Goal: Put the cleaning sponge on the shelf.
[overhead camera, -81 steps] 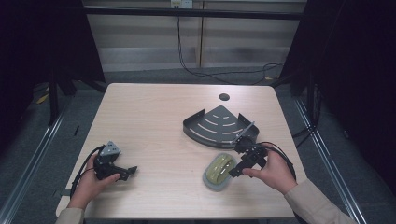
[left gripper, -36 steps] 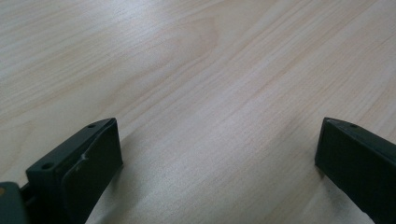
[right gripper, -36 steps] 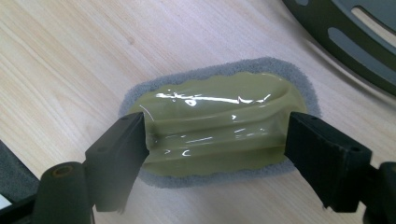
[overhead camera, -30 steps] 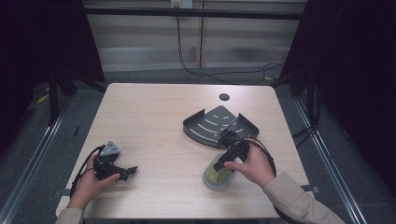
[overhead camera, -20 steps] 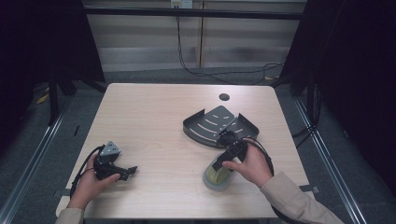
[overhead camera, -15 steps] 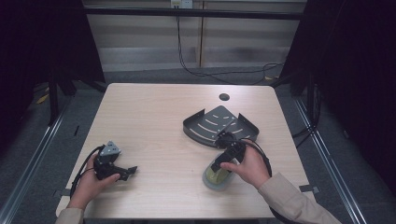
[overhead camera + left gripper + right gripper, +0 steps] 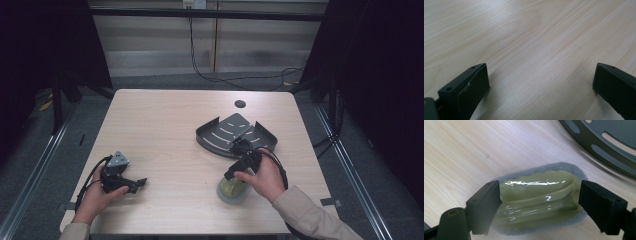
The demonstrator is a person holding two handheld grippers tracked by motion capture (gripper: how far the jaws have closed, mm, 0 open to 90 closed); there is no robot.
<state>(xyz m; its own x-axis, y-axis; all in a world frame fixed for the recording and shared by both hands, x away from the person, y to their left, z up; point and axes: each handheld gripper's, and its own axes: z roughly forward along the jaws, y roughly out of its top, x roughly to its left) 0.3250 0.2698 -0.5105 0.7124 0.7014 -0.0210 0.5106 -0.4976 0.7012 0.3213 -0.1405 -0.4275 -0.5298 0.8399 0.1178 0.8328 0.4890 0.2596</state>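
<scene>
Right gripper (image 7: 539, 195) down over scrubber (image 7: 539, 197) on counter (image 7: 165, 125), near front edge, right of centre. Jaws straddle its green glossy handle, one each side; left jaw touching or nearly so, right jaw just beside it; firm grip cannot be told. Jaws have just been closing a little. Grey pad of scrubber lies flat on wood. Dark slotted rack (image 7: 235, 132) just beyond it. Left gripper (image 7: 120, 180) rests on counter at front left, jaws wide apart, nothing between.
</scene>
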